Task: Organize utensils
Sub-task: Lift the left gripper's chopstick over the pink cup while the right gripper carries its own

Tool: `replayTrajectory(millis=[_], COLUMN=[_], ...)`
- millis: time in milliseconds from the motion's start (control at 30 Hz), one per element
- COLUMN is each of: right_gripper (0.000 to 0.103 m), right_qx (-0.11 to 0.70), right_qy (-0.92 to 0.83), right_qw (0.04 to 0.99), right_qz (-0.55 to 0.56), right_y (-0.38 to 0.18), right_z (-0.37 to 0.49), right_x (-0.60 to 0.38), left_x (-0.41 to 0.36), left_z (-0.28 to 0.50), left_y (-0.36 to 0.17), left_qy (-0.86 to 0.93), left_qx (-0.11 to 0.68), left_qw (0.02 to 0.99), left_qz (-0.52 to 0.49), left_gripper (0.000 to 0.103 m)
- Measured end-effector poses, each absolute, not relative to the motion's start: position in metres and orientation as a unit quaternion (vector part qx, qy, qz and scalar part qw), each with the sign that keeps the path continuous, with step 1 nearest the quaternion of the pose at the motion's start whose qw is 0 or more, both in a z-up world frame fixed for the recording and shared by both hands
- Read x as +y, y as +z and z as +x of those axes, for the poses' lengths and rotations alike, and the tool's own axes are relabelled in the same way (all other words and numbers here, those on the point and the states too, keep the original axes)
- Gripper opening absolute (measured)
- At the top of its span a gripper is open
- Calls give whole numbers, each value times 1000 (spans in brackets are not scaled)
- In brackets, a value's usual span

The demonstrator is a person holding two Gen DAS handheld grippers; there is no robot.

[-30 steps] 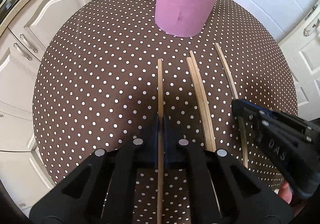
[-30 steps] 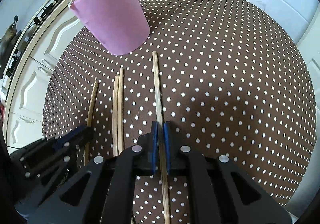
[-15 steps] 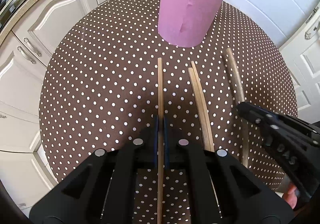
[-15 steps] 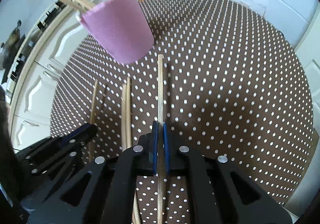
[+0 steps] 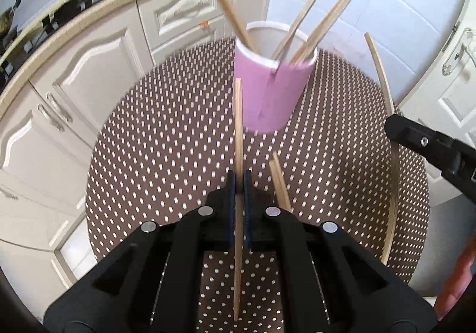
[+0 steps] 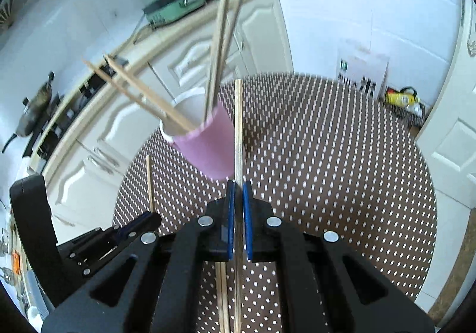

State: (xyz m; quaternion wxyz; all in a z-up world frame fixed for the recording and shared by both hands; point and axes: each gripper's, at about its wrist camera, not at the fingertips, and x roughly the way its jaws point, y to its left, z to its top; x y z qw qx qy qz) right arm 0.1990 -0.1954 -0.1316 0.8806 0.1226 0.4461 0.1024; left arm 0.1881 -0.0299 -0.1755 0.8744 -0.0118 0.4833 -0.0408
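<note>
Both sticks have come up off the polka-dot tablecloth point(image 5: 166, 154) in the last second; a moment ago they lay flat beside the others, and now each one is carried in the air toward the pink cup point(image 5: 269, 95).

The left gripper point(image 5: 238, 184) has its blue pads pinched tight on a chopstick point(image 5: 238, 125), whose far tip now reaches just in front of the pink cup's near wall, slightly left of its seam. The right gripper point(image 6: 238, 193) is likewise pressed shut on a second chopstick point(image 6: 238, 125), its tip level with the cup's rim and just to the right of it. From the left camera that right-hand stick shows as a long curved line well to the right of the cup.

The cup already holds several chopsticks point(image 6: 218, 44) leaning out at different angles. A pair of chopsticks point(image 5: 279, 181) is left lying on the cloth on the near side of the cup, just right of the left gripper's fingers.

So the pick-up is done for both hands, I'd say. What remains is tipping each stick upright over the cup's mouth and dropping it among the leaning ones, then returning for the pair.
</note>
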Motion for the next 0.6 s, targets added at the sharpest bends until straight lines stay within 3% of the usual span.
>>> replayTrajectory(millis=[600], right_gripper=[4], right_qx=[307], right_qy=[103], right_qw=[937], right_qz=[134], right_y=[-41], right_z=[199], right_x=[-220], left_x=[-39], left_z=[203], left_y=[-65], left_qy=[-85], left_qx=[364], left_qw=[927], left_qz=[-31], left_gripper=[5])
